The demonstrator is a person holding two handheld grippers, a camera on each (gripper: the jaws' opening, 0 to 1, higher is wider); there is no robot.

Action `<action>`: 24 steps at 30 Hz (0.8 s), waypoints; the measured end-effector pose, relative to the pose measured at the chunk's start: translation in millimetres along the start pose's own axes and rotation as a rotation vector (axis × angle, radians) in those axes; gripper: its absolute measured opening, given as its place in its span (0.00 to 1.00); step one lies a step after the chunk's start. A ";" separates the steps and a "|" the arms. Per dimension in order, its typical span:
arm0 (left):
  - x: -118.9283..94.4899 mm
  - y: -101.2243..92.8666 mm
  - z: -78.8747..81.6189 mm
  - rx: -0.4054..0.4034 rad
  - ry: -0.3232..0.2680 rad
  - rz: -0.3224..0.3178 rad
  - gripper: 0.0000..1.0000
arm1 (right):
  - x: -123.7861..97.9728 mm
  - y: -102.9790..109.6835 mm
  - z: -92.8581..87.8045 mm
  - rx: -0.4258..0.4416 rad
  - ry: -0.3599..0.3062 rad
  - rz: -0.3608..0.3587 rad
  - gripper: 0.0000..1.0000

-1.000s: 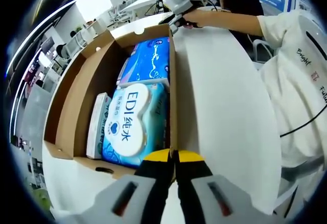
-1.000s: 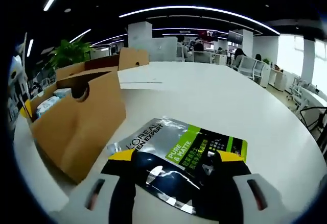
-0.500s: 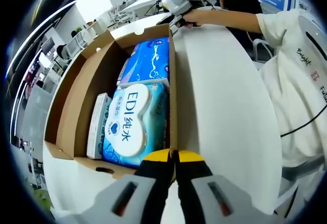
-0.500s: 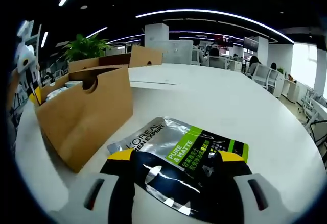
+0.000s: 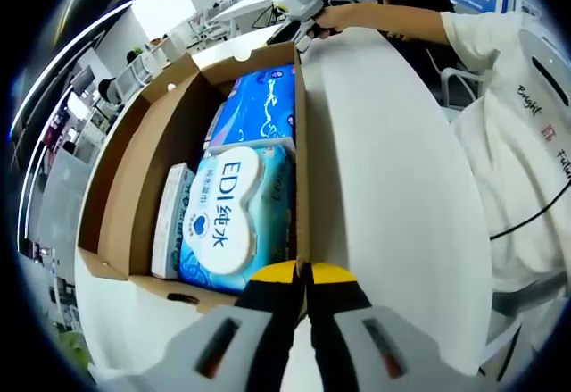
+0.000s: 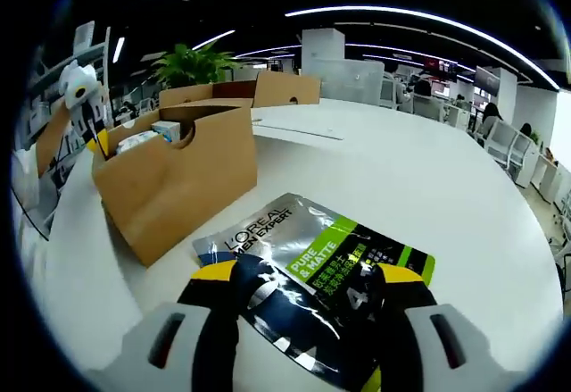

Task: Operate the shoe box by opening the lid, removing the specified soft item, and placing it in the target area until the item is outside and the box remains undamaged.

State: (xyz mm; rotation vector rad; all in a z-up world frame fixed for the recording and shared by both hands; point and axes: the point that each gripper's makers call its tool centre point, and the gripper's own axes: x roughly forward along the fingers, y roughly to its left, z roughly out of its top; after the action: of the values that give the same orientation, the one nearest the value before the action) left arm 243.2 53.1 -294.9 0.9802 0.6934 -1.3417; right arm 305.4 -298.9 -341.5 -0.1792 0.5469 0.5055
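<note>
Steadiness is given to the open shoe box (image 5: 134, 187) by the left gripper (image 5: 302, 274), clenched on its wall, while the sachet (image 6: 312, 258) is left on the counter (image 6: 428, 178) between the right gripper's (image 6: 308, 289) released jaws.

White table (image 6: 375, 178); potted plant (image 6: 192, 63) beyond; ceiling lights (image 6: 419, 19).

Pouch (image 6: 312, 262) on table (image 6: 428, 187), right of open box (image 6: 178, 178), packs (image 5: 234, 209) inside
</note>
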 end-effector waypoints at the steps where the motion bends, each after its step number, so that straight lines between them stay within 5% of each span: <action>1: 0.0 0.1 -0.1 0.000 0.000 0.000 0.02 | 0.3 -0.8 0.1 -0.007 0.001 0.006 0.61; 10: 0.1 0.8 -0.6 0.000 0.000 0.002 0.02 | 3.4 -9.6 0.8 -0.049 -0.007 0.076 0.61; 24: -0.1 0.5 -0.8 0.005 -0.005 0.004 0.02 | -1.5 6.8 -1.5 -0.041 -0.019 0.051 0.60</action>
State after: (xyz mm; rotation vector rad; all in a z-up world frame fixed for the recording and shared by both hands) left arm 243.8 53.8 -295.2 0.9817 0.6843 -1.3431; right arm 300.2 -294.1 -342.1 -0.1994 0.5238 0.5676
